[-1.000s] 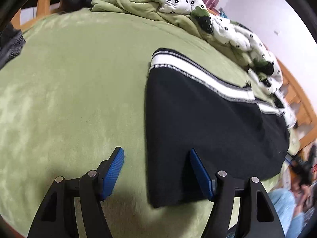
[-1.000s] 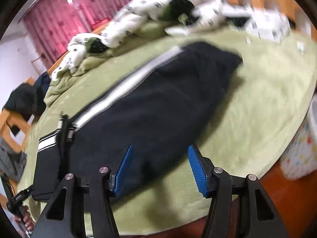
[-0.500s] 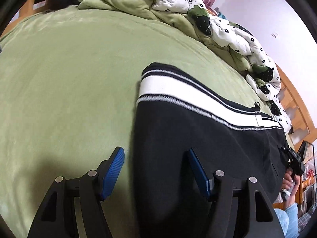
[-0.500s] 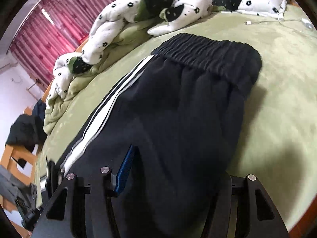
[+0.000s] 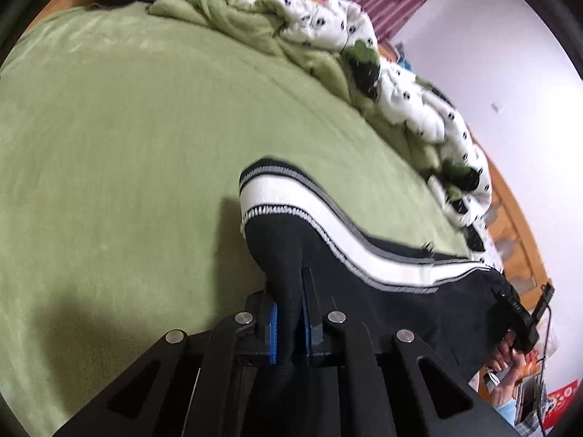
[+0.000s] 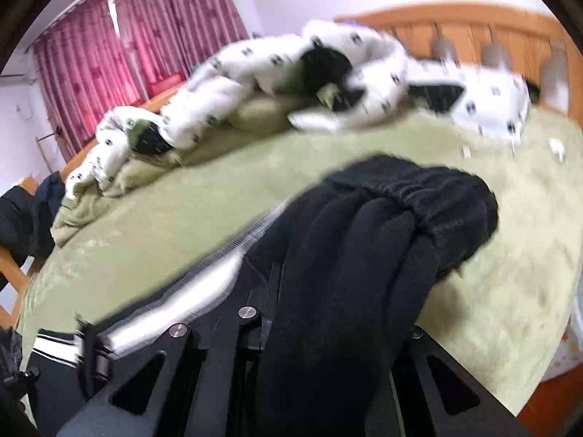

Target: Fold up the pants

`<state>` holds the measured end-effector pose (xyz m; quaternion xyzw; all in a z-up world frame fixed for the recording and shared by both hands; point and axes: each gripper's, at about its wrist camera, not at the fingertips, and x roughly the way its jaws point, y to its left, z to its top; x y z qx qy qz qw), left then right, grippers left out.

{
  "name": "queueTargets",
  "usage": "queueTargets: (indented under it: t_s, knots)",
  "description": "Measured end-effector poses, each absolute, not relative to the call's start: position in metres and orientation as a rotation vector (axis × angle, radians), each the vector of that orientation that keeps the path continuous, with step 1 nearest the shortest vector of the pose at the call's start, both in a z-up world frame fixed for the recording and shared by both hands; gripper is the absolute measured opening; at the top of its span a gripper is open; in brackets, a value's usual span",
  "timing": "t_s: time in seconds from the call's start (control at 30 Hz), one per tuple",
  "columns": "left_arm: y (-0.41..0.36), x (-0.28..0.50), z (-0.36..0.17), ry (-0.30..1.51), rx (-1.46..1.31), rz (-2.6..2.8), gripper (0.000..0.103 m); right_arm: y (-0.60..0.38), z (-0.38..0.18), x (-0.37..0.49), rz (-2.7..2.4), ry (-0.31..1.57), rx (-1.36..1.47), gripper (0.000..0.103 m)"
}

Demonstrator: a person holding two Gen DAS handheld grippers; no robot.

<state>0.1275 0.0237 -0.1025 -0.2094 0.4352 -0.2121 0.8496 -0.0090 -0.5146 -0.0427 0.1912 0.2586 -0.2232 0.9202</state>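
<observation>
The black pants (image 5: 393,313) with a white side stripe lie on the green bed (image 5: 127,145). My left gripper (image 5: 289,327) is shut on the hem end of the leg, which is pinched and lifted between the blue pads. In the right wrist view the elastic waistband (image 6: 411,196) bunches up and drapes over my right gripper (image 6: 328,327). Its jaws stand close together on the black cloth; the fingertips are hidden under the fabric.
A white and green spotted duvet (image 5: 364,58) is heaped along the far side of the bed, also in the right wrist view (image 6: 291,73). A wooden headboard (image 6: 473,32) and red curtains (image 6: 127,47) stand behind. Dark clothes (image 6: 22,218) hang at the left.
Both grippers went from open to shut on the pants. The left pinched the hem end, the right the waist end, and both ends have risen off the bed.
</observation>
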Motion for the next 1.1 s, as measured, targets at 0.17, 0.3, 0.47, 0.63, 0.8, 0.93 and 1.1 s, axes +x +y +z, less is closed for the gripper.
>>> queueTargets:
  t_s: [0.17,0.3,0.47,0.63,0.8,0.93,1.1]
  knots:
    - [0.036,0.130,-0.071,0.866,-0.461,-0.498,0.010,-0.460,0.019,0.003,-0.415,0.445,0.312,0.011]
    - [0.073,0.126,-0.039,0.789,-0.411,-0.450,0.010,-0.412,0.061,0.017,-0.299,0.385,0.314,0.011]
    - [0.154,0.129,-0.021,0.763,-0.340,-0.279,0.010,-0.358,0.058,0.053,-0.150,0.376,0.348,0.011]
    - [0.203,0.136,-0.054,0.823,-0.264,-0.143,0.010,-0.333,-0.014,0.100,-0.092,0.533,0.403,0.011]
    - [0.223,0.158,-0.109,0.966,-0.287,-0.054,0.018,-0.359,-0.096,0.114,-0.260,0.780,0.452,0.013]
    - [0.229,0.161,-0.112,0.984,-0.290,-0.011,0.033,-0.378,-0.111,0.100,-0.172,0.860,0.550,0.016]
    - [0.216,0.125,-0.093,0.919,-0.223,-0.020,0.035,-0.359,-0.120,0.068,-0.243,0.894,0.441,0.024]
